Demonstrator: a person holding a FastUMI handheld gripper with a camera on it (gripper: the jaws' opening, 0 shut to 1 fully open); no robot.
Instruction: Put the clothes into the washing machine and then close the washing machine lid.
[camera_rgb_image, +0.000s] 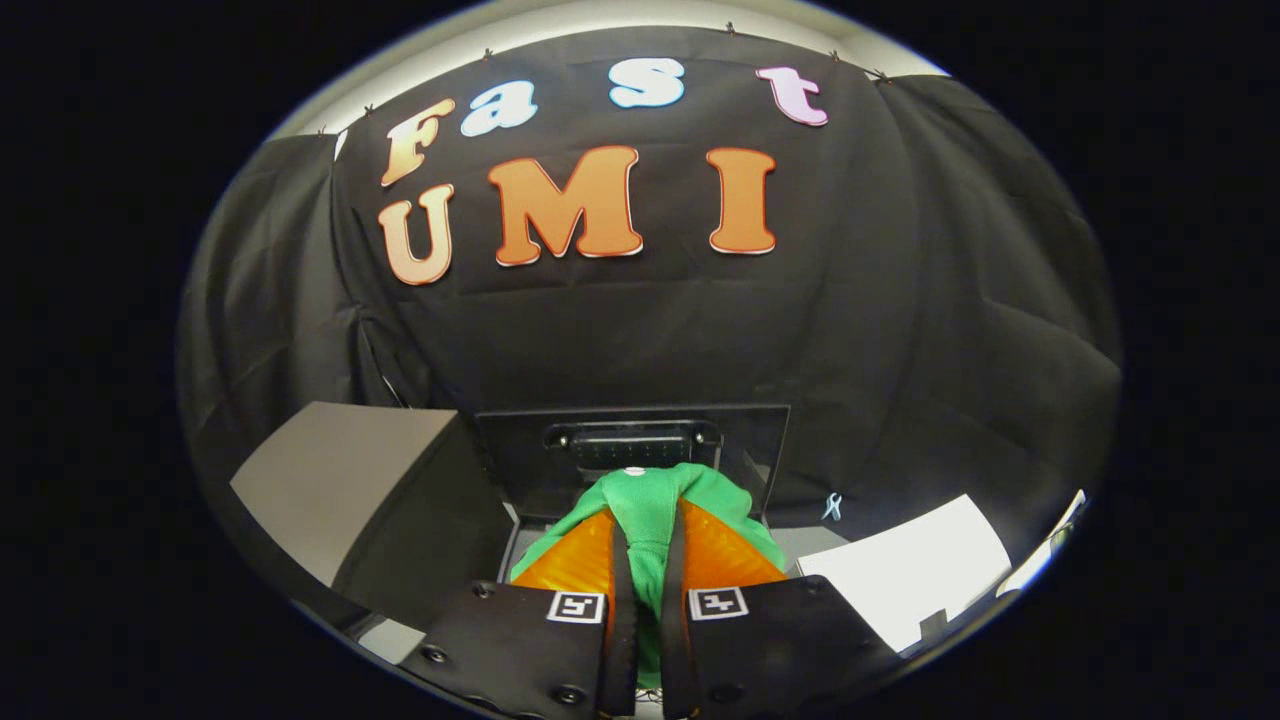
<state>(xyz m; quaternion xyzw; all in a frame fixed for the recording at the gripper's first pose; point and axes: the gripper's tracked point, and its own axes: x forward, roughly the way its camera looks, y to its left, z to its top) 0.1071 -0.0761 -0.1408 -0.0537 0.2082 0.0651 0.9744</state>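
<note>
So the gripper (648, 560) is clamped on a green garment (655, 505), both fingers pinching the bunched fabric between them. It hangs right in front of the washing machine's raised lid (530, 450), just ahead. Looks like the carry step; next it probably needs lowering into the tub before letting go.

A staged recording booth, not a lived-in home: black cloth (640, 330) hangs as a wall beyond the fingers, pinned along its top. Just ahead of the fingers stands a small washer (520, 520) with its dark lid (632, 440) raised against the cloth.
</note>
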